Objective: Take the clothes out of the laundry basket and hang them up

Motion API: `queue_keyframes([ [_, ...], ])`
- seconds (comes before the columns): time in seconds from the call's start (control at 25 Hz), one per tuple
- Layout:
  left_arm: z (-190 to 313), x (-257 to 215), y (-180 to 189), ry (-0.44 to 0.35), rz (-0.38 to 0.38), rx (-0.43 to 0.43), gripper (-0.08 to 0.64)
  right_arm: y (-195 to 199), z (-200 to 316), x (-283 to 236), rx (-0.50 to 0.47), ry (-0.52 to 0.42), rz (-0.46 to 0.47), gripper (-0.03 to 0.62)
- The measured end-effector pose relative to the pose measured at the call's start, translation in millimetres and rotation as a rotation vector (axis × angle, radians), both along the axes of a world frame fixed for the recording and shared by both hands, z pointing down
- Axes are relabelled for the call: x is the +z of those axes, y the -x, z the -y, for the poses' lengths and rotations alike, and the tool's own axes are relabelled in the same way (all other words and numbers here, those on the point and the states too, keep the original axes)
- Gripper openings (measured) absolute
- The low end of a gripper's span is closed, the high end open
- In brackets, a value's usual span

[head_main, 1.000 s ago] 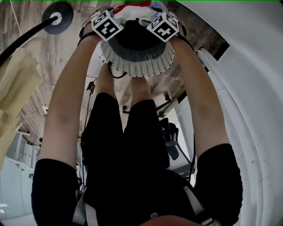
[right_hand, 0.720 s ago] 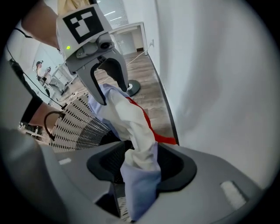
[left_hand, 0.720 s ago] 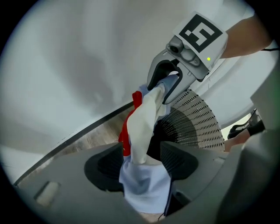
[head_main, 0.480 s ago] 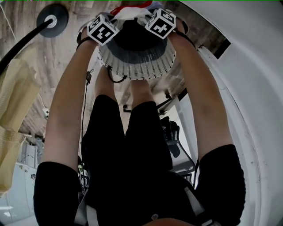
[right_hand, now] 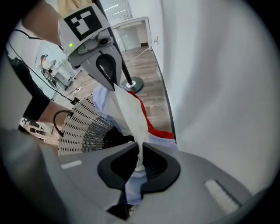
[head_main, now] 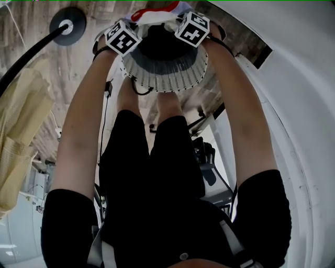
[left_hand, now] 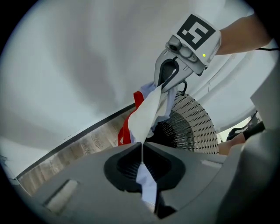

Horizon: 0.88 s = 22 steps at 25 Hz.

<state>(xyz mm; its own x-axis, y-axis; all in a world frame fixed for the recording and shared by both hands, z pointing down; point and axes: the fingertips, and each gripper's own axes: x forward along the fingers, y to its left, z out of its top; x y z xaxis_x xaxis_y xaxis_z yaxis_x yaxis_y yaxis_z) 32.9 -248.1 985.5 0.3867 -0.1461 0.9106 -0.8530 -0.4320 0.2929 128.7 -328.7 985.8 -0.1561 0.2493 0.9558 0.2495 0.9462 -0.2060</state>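
Head view: left gripper (head_main: 124,37) and right gripper (head_main: 192,29) are up at the white laundry basket (head_main: 165,70), with the white-and-red garment (head_main: 154,13) on top.
Left gripper view: jaws pinched tight on the garment's edge.
Right gripper view: same deal, clamped on that cloth.
Risk: it's a thin pinch, so a hard yank could slip it or drag the basket.
Versus a second ago: the head view shows barely any change.

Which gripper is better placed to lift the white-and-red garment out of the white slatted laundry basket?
Neither alone, I'd judge. The left gripper and right gripper are each shut on the white-and-red garment at the white slatted laundry basket, with cloth stretched between them; raise both together.
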Motion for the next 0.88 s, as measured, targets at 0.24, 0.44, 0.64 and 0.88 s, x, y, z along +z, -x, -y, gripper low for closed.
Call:
queue_keyframes([
  [0.24,1.9,-46.1,1.7,-0.064,-0.002,-0.041,0.008,0.8,1.7,-47.1,0.050,-0.042,0.043,0.017],
  [0.44,3.2,-113.1,12.8,-0.165,0.005,-0.120,0.008,8.6,0.4,-115.7,0.181,-0.087,0.148,0.017],
  [0.64,-0.7,-195.2,22.5,-0.262,-0.015,-0.192,0.008,11.9,-12.3,-198.2,0.333,-0.112,0.257,0.017],
  [0.88,-3.3,-305.0,31.6,-0.413,-0.034,-0.229,0.008,15.0,-22.5,-304.9,0.518,-0.193,0.393,0.017],
])
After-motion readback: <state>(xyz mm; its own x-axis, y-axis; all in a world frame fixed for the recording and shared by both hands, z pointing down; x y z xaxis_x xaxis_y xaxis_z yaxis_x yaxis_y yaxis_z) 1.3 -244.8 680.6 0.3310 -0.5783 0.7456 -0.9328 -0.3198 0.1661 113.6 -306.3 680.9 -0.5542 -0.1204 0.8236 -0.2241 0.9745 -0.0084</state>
